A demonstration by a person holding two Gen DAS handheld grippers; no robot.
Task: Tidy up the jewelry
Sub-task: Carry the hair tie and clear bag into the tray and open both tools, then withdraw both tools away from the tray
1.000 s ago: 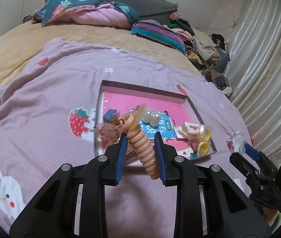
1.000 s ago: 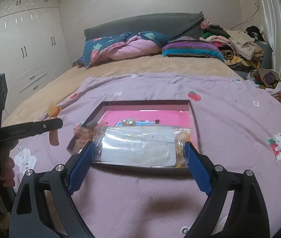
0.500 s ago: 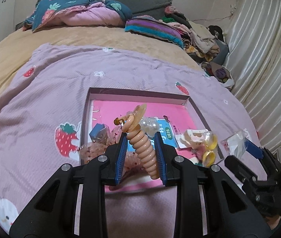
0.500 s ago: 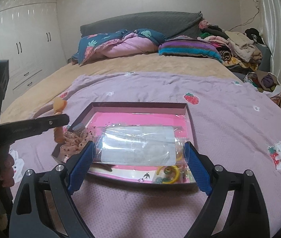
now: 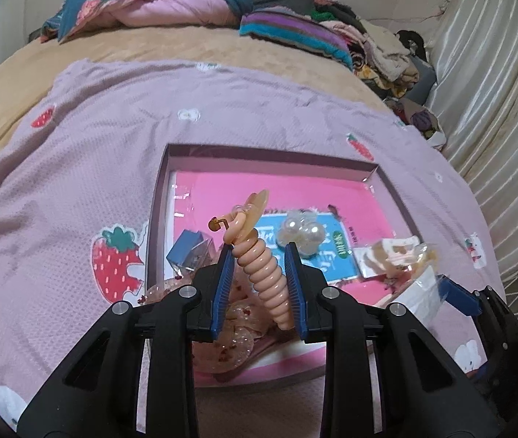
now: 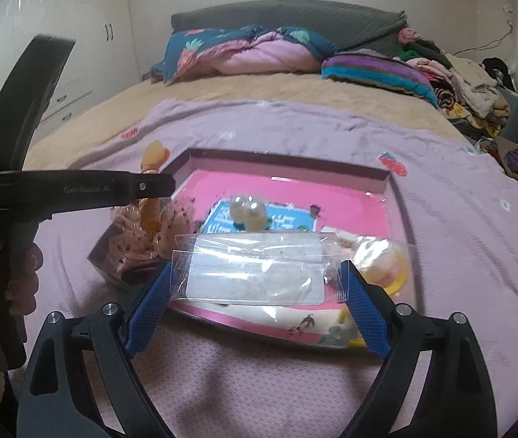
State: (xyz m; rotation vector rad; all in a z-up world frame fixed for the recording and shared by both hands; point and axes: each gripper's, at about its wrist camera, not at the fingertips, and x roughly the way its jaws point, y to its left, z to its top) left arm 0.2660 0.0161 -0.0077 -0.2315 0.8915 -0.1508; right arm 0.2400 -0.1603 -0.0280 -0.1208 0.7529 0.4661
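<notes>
Clamping a peach spiral hair tie [image 5: 266, 277], ribbed with a flat charm on top, my left gripper [image 5: 259, 255] hangs over the pink tray's [image 6: 390, 179] near-left corner; my right gripper [image 6: 255, 273] grips a clear, crinkled plastic packet [image 6: 255, 270] above its near edge.

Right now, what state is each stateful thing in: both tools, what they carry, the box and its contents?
Left tool: shut on the peach spiral hair tie, held tilted above the box.
Right tool: jaws wide, clamping the clear plastic packet by its ends.
Pink box: lidless, lying on the purple blanket.
Pearl cluster: resting inside the box on a blue card.
</notes>
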